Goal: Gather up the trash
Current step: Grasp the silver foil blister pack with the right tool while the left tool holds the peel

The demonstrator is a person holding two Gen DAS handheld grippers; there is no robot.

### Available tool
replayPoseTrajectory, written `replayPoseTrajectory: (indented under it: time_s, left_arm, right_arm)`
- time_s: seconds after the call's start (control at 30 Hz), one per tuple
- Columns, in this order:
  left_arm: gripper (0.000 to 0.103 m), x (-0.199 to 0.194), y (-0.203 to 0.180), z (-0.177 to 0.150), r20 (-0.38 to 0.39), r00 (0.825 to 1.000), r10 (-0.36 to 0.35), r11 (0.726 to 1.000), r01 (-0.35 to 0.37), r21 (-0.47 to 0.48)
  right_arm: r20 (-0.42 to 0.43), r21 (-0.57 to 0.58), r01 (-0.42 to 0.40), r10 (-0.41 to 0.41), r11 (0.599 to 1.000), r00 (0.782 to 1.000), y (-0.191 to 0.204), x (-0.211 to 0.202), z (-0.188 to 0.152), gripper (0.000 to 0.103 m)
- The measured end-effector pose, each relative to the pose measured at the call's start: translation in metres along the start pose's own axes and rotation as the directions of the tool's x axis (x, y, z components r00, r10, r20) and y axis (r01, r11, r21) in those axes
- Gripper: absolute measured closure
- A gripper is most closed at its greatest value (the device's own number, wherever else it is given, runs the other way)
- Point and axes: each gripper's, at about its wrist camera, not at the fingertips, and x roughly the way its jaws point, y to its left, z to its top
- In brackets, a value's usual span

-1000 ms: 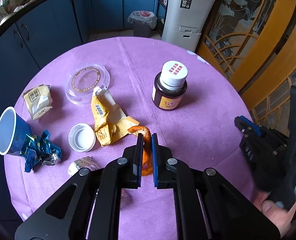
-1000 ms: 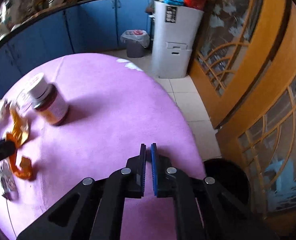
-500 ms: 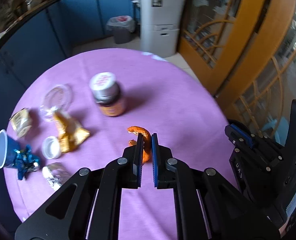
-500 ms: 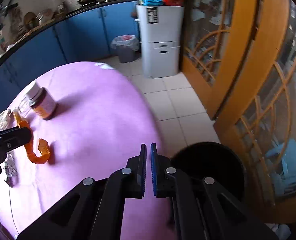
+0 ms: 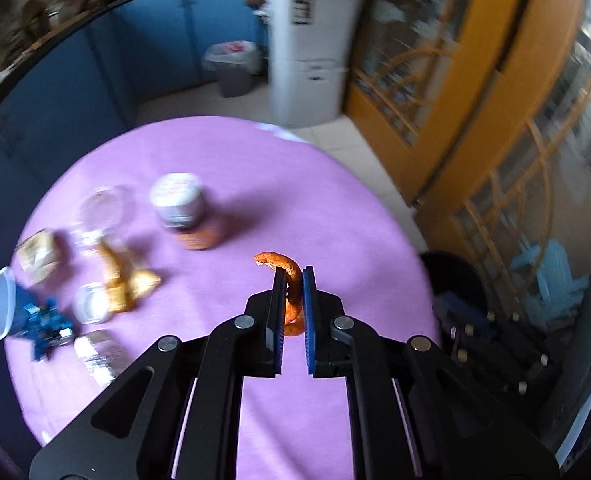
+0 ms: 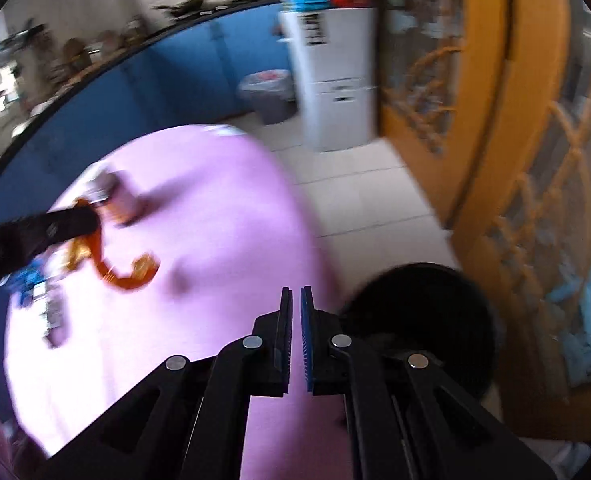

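The orange peel (image 5: 290, 280) is pinched between the fingers of the left gripper (image 5: 292, 276), its curled top poking out ahead of the tips and its lower end hanging below them, clear of the purple worktop (image 5: 295, 184). In the right wrist view the peel (image 6: 129, 274) dangles under the left gripper (image 6: 71, 220), its tail curling free above the cloth. The right gripper (image 6: 296, 296) is clenched on nothing, its fingers nearly touching, and hovers past the worktop's edge. A black bin (image 6: 423, 320) stands on the floor just ahead and to the right of it. Ahead and to the left of the left gripper stands a jar (image 5: 185, 210); further left lie wrappers (image 5: 123, 280), a white cap (image 5: 91, 304) and a blue cup (image 5: 3, 304), all blurred.
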Motion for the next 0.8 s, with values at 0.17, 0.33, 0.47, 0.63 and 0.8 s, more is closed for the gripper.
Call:
replayPoseTrajectory:
  time_s: [0.17, 0.33, 0.47, 0.63, 0.8]
  left_arm:
    - [0.094, -0.028, 0.076, -0.019, 0.018, 0.992, 0.128, 0.984, -0.124, -0.126]
    - [0.094, -0.039, 0.145, -0.059, -0.031, 0.984, 0.176, 0.953, -0.178, -0.244]
    - [0.094, -0.039, 0.180, -0.085, -0.054, 0.984, 0.167, 0.938, -0.176, -0.299]
    - [0.094, -0.045, 0.220, -0.100, -0.040, 0.990, 0.132, 0.925, -0.138, -0.354]
    - [0.094, -0.049, 0.238, -0.106, -0.003, 0.995, 0.096, 0.924, -0.091, -0.371]
  right_arm:
    - [-0.029, -0.152, -0.142, 0.140, 0.978, 0.990, 0.078, 0.006, -0.005, 0.097]
    - [-0.098, -0.287, -0.220, 0.200, 0.932, 0.975, 0.152, 0.016, -0.016, 0.097]
    - [-0.145, -0.344, -0.262, 0.225, 0.902, 0.964, 0.194, 0.024, -0.019, 0.097]
    - [-0.145, -0.387, -0.258, 0.218, 0.885, 0.965, 0.230, 0.029, -0.012, 0.079]
    - [-0.137, -0.408, -0.244, 0.206, 0.880, 0.969, 0.246, 0.032, -0.006, 0.007]
